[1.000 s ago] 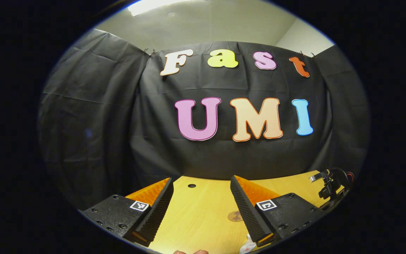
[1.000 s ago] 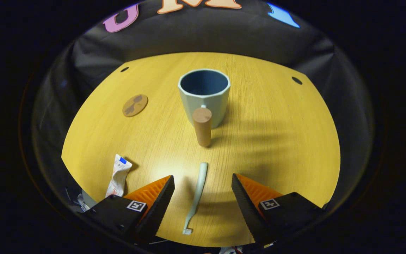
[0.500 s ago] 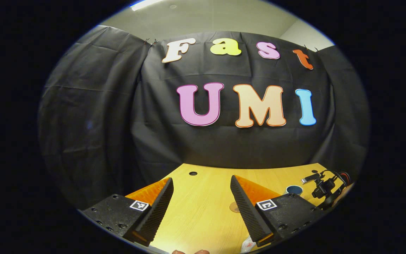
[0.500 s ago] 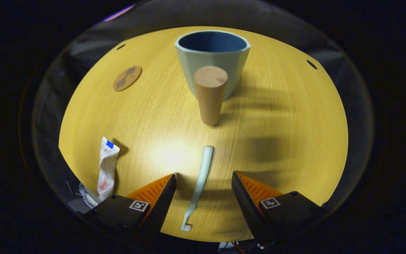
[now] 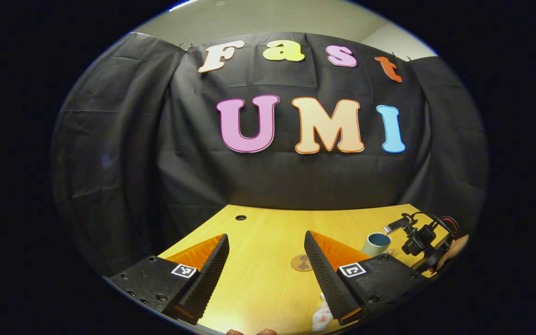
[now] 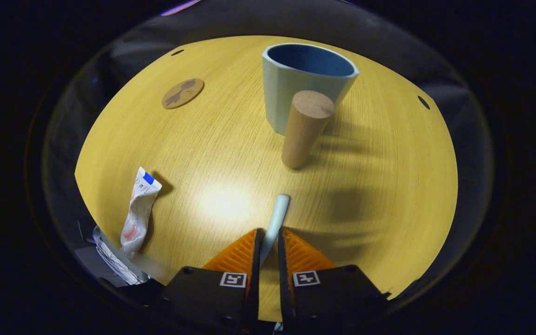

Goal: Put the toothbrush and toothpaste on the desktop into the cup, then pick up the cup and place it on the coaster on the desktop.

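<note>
Early days here; the right gripper has its orange fingers pinched onto the pale mint plastic toothbrush, which looks to be down at the wooden desktop, handle poking toward 12 o'clock. The crumpled white toothpaste tube lies at 9 o'clock; the empty pale blue faceted cup sits at 12, the round brown coaster at 11. The left gripper hangs wide open, holding nothing; so nothing's in the cup yet, and everything's left to do.

Wood-grain desktop, matt cup
</note>
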The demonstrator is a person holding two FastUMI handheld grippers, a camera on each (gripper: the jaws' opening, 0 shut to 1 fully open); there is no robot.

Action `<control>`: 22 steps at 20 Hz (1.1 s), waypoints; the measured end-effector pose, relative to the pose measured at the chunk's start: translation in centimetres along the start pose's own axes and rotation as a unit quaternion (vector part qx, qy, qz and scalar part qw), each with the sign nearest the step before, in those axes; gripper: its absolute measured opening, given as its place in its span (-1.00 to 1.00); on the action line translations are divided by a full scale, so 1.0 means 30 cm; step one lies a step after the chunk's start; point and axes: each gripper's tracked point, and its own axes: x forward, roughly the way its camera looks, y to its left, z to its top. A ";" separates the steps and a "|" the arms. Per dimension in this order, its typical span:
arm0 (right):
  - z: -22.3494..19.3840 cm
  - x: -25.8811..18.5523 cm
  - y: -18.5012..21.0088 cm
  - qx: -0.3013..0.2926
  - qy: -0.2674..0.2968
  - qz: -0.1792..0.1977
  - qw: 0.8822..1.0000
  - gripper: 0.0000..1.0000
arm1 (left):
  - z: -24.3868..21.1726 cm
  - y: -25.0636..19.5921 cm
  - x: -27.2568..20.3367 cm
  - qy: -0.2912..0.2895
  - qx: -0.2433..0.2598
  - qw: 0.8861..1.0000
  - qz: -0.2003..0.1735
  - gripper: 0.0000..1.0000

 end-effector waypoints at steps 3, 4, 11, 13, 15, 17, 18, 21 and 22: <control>0.003 -0.005 0.004 -0.001 -0.002 0.014 1.000 -0.68 | -0.064 -0.069 0.015 0.025 0.010 0.999 -0.026 0.90; -0.004 0.000 0.002 0.007 -0.002 0.019 1.000 -0.80 | -0.098 -0.098 0.016 0.036 0.016 0.999 -0.038 0.89; 0.004 -0.003 0.002 -0.004 -0.027 0.029 0.999 -0.88 | -0.347 -0.273 0.003 0.140 0.041 0.983 -0.110 0.92; 0.001 -0.005 0.003 -0.004 -0.036 0.035 0.999 -0.88 | -0.415 -0.304 -0.001 0.168 0.050 0.977 -0.123 0.94; 0.001 -0.004 0.002 0.002 -0.041 0.042 0.998 -0.87 | -0.485 -0.342 0.003 0.197 0.060 0.969 -0.134 0.94; -0.001 -0.003 0.006 0.003 -0.043 0.046 0.998 -0.87 | -0.543 -0.367 -0.008 0.228 0.062 0.961 -0.142 0.94; 0.002 -0.004 0.004 0.003 -0.045 0.048 0.998 -0.88 | -0.577 -0.379 -0.010 0.243 0.063 0.957 -0.145 0.94; 0.000 -0.003 0.005 0.000 -0.051 0.051 0.997 -0.88 | -0.667 -0.401 -0.015 0.289 0.061 0.944 -0.148 0.94; 0.001 -0.002 0.006 -0.001 -0.053 0.053 0.997 -0.87 | -0.696 -0.414 -0.020 0.306 0.058 0.938 -0.151 0.94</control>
